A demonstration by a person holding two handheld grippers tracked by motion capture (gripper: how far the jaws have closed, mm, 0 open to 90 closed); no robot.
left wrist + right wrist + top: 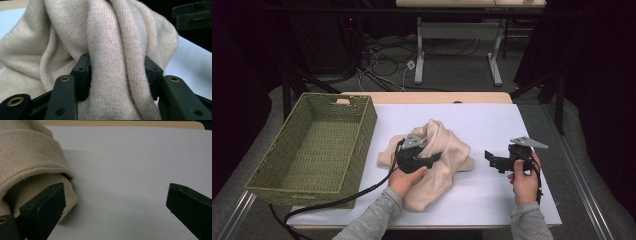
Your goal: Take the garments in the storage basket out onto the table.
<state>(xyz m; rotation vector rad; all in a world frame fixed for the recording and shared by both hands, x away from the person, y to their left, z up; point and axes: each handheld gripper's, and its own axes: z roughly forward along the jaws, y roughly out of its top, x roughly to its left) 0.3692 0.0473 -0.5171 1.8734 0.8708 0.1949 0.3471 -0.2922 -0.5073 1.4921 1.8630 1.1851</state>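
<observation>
Gripping a thick fold of the beige sweater (437, 160) mid-tabletop (492, 125), left claw (117, 75) holds firm. Right claw (115, 202) gapes wide, empty, beside it. Best lifted slowly toward the basket (312, 145).

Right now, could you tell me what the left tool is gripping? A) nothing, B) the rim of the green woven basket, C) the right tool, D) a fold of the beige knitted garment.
D: the left tool has its jaws closed on a fold of the beige knitted garment.
</observation>
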